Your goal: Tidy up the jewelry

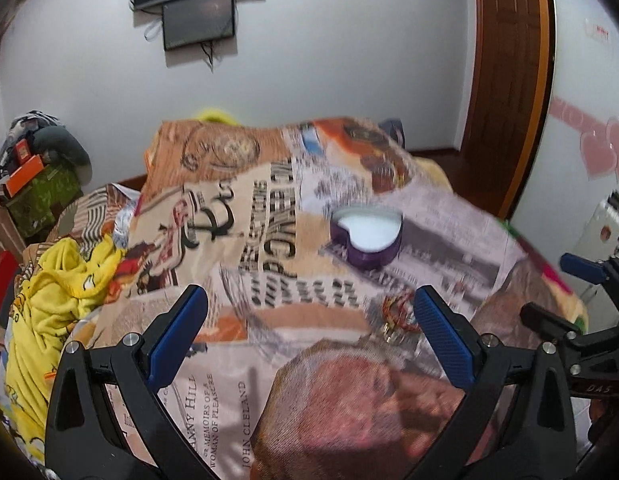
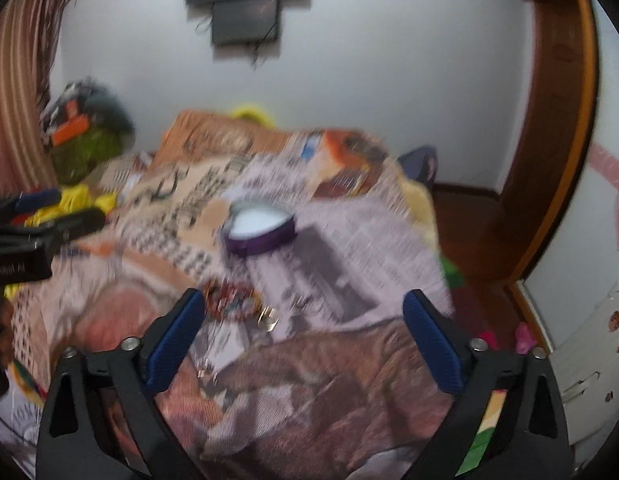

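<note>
A purple heart-shaped box with a white inside stands open on the printed bedspread; it also shows in the right wrist view. A pile of red and gold bangles lies in front of it, next to my left gripper's right finger; the bangles sit by my right gripper's left finger, with a gold ring and small silver pieces beside them. My left gripper is open and empty. My right gripper is open and empty. Both views are blurred.
Yellow clothing lies at the bed's left. Boxes and bags are stacked at the far left corner. A wooden door frame stands on the right. The right gripper shows at the right edge of the left wrist view.
</note>
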`<state>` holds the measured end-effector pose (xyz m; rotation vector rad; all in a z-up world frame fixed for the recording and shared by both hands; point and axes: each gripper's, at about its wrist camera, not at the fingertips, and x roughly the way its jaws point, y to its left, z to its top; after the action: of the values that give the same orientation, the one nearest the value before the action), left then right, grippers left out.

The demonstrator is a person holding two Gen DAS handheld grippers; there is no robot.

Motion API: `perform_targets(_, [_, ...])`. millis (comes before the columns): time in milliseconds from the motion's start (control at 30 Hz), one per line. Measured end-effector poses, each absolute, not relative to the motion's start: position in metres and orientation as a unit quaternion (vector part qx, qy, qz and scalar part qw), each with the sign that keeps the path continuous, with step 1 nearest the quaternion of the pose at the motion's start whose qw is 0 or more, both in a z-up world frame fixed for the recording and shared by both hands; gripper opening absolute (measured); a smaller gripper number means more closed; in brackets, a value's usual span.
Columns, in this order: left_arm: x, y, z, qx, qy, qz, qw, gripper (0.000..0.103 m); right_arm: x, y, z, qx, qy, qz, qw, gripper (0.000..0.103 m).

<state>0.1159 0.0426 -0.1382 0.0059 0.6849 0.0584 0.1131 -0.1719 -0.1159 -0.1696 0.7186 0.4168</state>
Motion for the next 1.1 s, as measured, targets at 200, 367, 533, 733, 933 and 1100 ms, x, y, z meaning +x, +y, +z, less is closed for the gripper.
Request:
perform_targets(200, [0.123, 0.039, -0.162, 0.008, 0.374, 0.006, 0.927, 0.101, 0.115, -0.161, -0.138, -0.088, 0.395, 0.253, 0.879, 0.064])
perform_targets(367, [0.127, 0.036, -0.178, -0.001, 0.400, -0.011, 0.917, 0.089, 0.112, -0.149, -0.152, -0.093, 0.417, 0.280, 0.860, 0.055])
perform_targets(533, [0.129, 0.035, -0.186, -0.011, 0.410, -0.019, 0.912, 0.084, 0.114, -0.138, -0.163, -0.106, 0.436, 0.298, 0.843, 0.042])
perform_targets(733, [0.133, 0.033, -0.189, -0.012, 0.417, -0.023, 0.909, 0.079, 0.115, -0.132, -0.173, -0.117, 0.445, 0.311, 0.831, 0.023])
perform_targets(933, [0.143, 0.023, -0.194, 0.000, 0.422, -0.033, 0.906, 0.072, 0.116, -0.133, -0.171, -0.109, 0.443, 0.316, 0.832, 0.014])
perform_targets(1100, [0.155, 0.011, -0.198, 0.013, 0.427, -0.057, 0.902, 0.072, 0.125, -0.143, -0.164, -0.088, 0.436, 0.305, 0.842, 0.014])
